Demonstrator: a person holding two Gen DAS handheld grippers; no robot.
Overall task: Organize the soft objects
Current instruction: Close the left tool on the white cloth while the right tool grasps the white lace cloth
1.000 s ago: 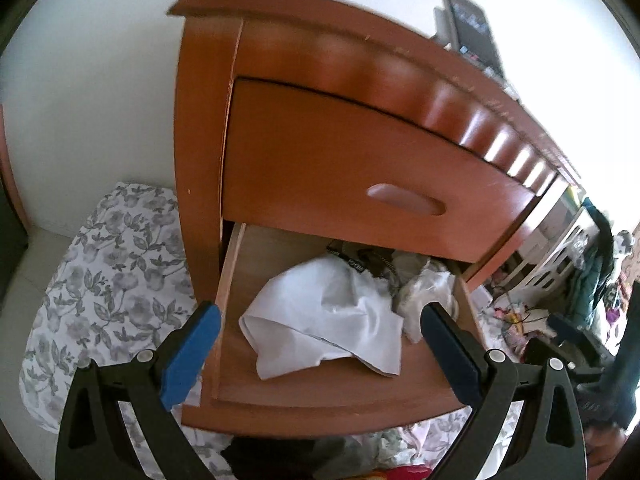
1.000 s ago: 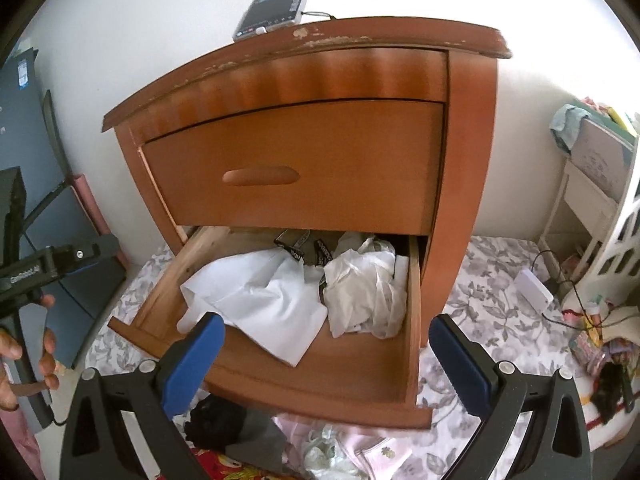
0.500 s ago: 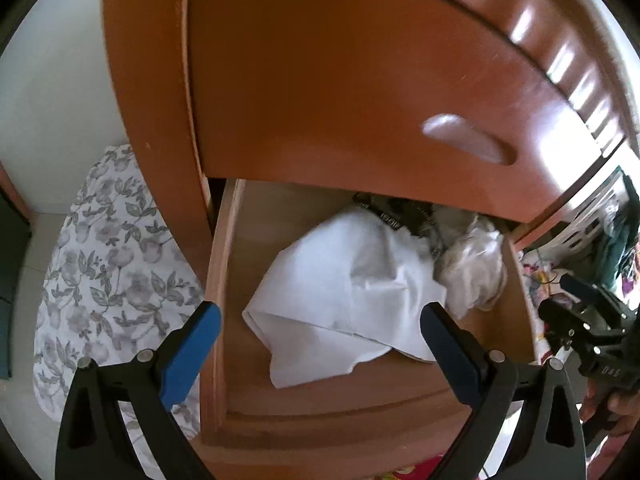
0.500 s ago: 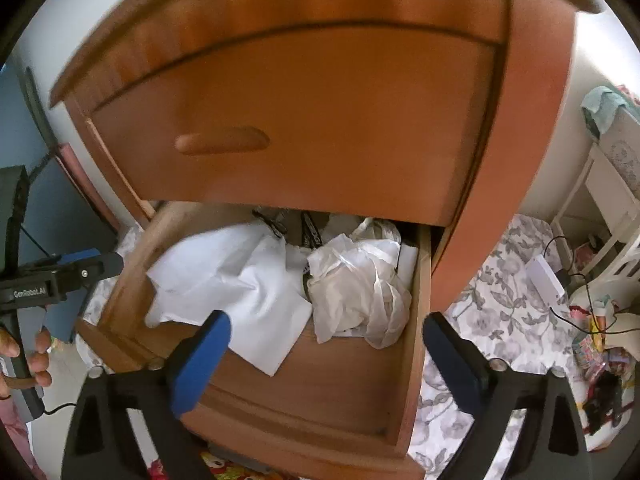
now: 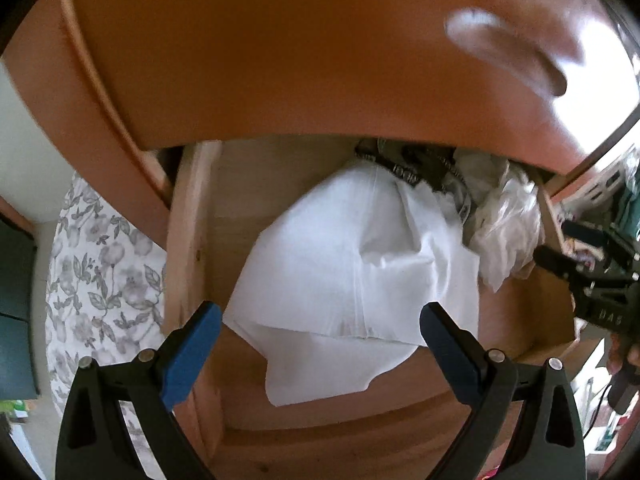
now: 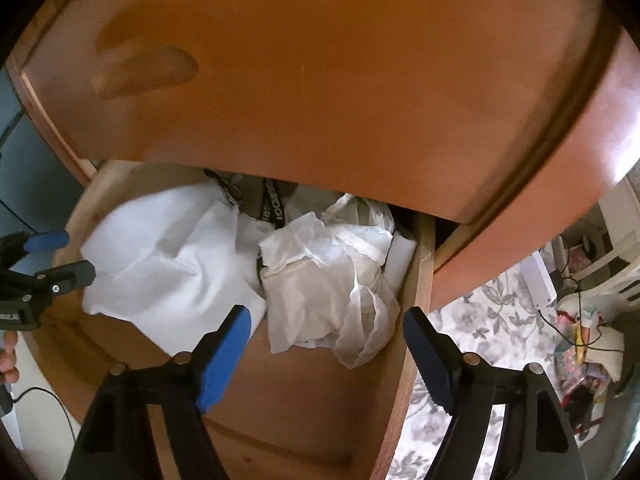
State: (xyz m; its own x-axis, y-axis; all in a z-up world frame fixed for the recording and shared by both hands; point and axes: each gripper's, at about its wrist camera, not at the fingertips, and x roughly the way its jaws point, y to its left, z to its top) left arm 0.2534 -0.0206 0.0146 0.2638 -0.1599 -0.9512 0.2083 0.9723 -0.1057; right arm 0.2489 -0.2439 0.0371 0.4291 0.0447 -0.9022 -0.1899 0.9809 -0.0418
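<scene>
Left fingers [image 5: 320, 336]: spread wide, holding nothing. They hang above the near edge of the white cloth [image 5: 352, 280], and no pad is seen pressing on it.

Right fingers [image 6: 328, 340]: apart and empty. The jaws have just been closing, with only the lower fringe of the crumpled bag [image 6: 336, 280] between the tips; no contact is visible.

Location of the items: both lie in the open drawer [image 5: 192, 240] of a wooden cabinet, below the shut upper drawer front [image 5: 320, 52]. The white cloth occupies the middle and left of the drawer floor. The crumpled bag sits against the right drawer wall, touching the cloth. A dark strap with white lettering [image 6: 272, 208] lies behind them, partly covered.

Handling, as judged:
- The white cloth looks light, limp and non-fragile. It will drape and unfold when lifted. Take hold at a folded edge or corner, pinching several layers.
- The crumpled bag looks thin, very light and possibly slippery. Grip a bunched ridge near its top instead of a loose flap, which may tear or slide out.

Outside the drawer, a flowered fabric [image 6: 480, 320] covers the floor.
</scene>
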